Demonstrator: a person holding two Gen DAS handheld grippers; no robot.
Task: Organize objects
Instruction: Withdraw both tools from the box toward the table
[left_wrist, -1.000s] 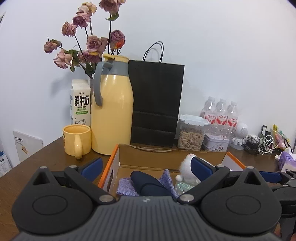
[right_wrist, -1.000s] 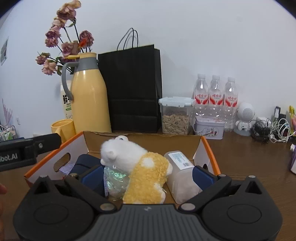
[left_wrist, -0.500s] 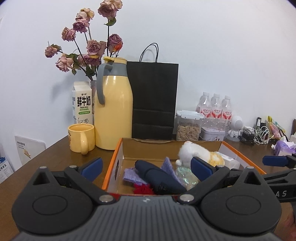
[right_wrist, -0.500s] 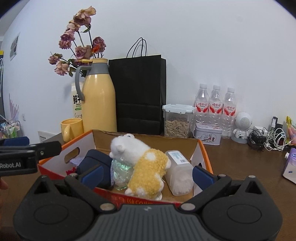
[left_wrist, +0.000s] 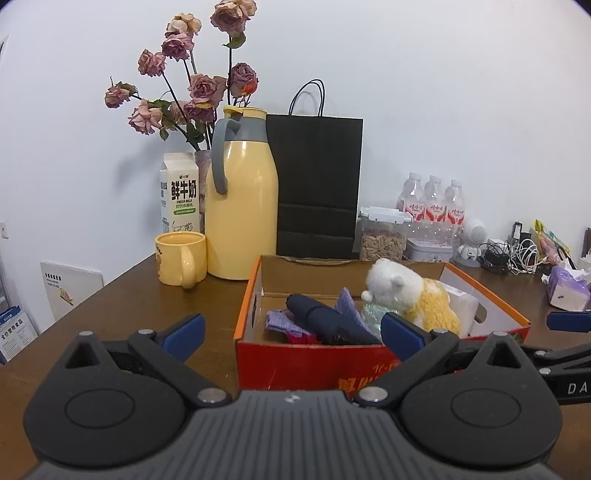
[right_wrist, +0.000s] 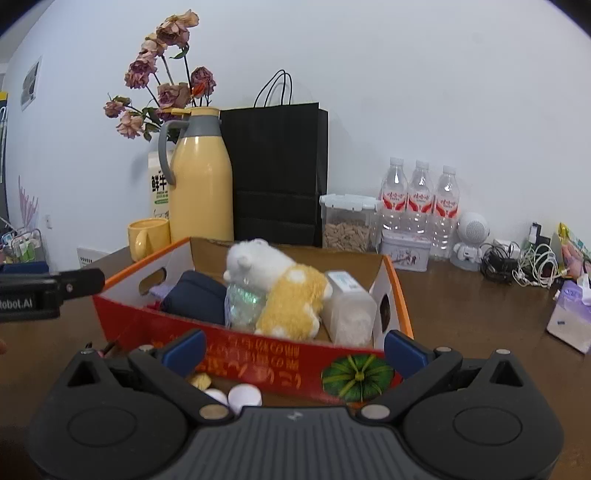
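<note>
An orange-and-red cardboard box (left_wrist: 291, 354) (right_wrist: 266, 360) sits on the brown table. Inside lie a white-and-yellow plush toy (left_wrist: 413, 295) (right_wrist: 280, 288), a dark navy pouch (left_wrist: 325, 321) (right_wrist: 195, 299), purple cloth (left_wrist: 280, 321), a crinkly clear bag (right_wrist: 242, 302) and a clear plastic container (right_wrist: 349, 302). My left gripper (left_wrist: 291, 332) is open in front of the box's near left side, holding nothing. My right gripper (right_wrist: 293, 345) is open before the box's front wall, holding nothing. Small white round objects (right_wrist: 243, 395) lie on the table just ahead of the right gripper.
Behind the box stand a yellow thermos jug (left_wrist: 240, 210), yellow mug (left_wrist: 181, 258), milk carton (left_wrist: 179, 192), dried roses (left_wrist: 188, 92), black paper bag (left_wrist: 317, 184), a nut container (left_wrist: 382, 240), a tin (right_wrist: 404, 253) and three water bottles (right_wrist: 419, 199). Cables (right_wrist: 524, 264) and a tissue pack (right_wrist: 570, 319) lie right.
Both grippers have drawn back from over the box toward the near side; the box's red front wall now shows. Both stay open and hold nothing.
</note>
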